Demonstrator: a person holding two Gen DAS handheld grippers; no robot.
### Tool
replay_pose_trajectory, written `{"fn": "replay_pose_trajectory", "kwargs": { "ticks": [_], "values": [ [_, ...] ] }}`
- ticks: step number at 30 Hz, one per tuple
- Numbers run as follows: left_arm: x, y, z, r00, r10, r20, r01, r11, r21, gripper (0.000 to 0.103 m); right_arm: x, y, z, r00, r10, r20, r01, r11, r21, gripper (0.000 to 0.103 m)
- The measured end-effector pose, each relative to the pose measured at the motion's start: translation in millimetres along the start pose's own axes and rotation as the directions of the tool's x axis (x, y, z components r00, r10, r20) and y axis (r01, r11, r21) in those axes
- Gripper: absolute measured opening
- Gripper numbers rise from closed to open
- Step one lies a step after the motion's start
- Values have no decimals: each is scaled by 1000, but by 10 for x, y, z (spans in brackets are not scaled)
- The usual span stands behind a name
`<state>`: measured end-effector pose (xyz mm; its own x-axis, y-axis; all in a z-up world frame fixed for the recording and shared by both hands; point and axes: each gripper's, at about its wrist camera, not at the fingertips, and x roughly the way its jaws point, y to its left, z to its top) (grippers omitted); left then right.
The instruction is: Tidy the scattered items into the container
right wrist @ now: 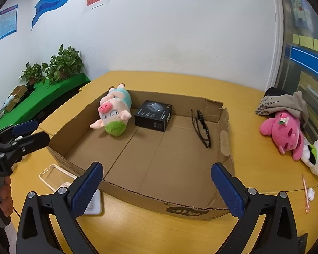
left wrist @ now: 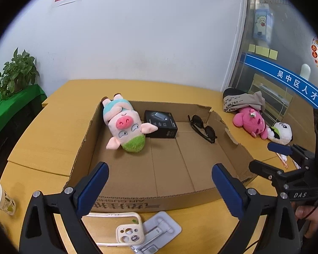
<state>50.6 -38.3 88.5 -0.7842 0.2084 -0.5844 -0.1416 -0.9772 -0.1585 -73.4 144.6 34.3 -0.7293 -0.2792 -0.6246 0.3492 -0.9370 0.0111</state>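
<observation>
Currently I hold both tools released, with nothing between the fingers. My left gripper (left wrist: pixel 160 187) hovers over the near wall of the cardboard box (left wrist: pixel 137 203), jaws spread wide. Directly beneath it, on the yellow table (left wrist: pixel 38 144), a cream phone case (left wrist: pixel 125 228) lies touching a white folding stand (left wrist: pixel 159 230), both just outside the box. A paper cup (left wrist: pixel 1 199) stands to its left.

My right gripper (right wrist: pixel 156 187) is likewise spread over the box's near wall (right wrist: pixel 159 203). To its right, on the table, lie a thin pink pen (right wrist: pixel 304 192) and a small white earbud case (right wrist: pixel 311 191), close together.

Ahead of both tools, inside the box, sunglasses (right wrist: pixel 202 127) lie folded near the right wall. Farther on, a black carton (right wrist: pixel 153 115) sits by the far wall, with a pig plush (right wrist: pixel 114 114) beside it on the left, propped against the far left corner.

Beyond the box to the right, a pink plush (right wrist: pixel 283 133) and a white panda plush (right wrist: pixel 317 156) touch each other, with bunched cloth (right wrist: pixel 286 103) behind them.
</observation>
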Motion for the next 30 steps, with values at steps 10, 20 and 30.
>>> {"fn": "replay_pose_trajectory", "kwargs": {
  "ticks": [10, 20, 30],
  "values": [
    [2, 468, -671, 985, -78, -153, 62, 992, -110, 98, 320, 306, -477, 956, 248, -157, -256, 966, -31, 103],
    [171, 653, -1214, 948, -166, -271, 98, 964, -248, 97, 932, 764, -919, 861, 404, -310, -417, 909, 27, 102],
    [397, 648, -1354, 915, -255, -311, 146, 931, -333, 73, 1146, 952, -1017, 853, 412, -322, -437, 899, -9, 62]
  ]
}}
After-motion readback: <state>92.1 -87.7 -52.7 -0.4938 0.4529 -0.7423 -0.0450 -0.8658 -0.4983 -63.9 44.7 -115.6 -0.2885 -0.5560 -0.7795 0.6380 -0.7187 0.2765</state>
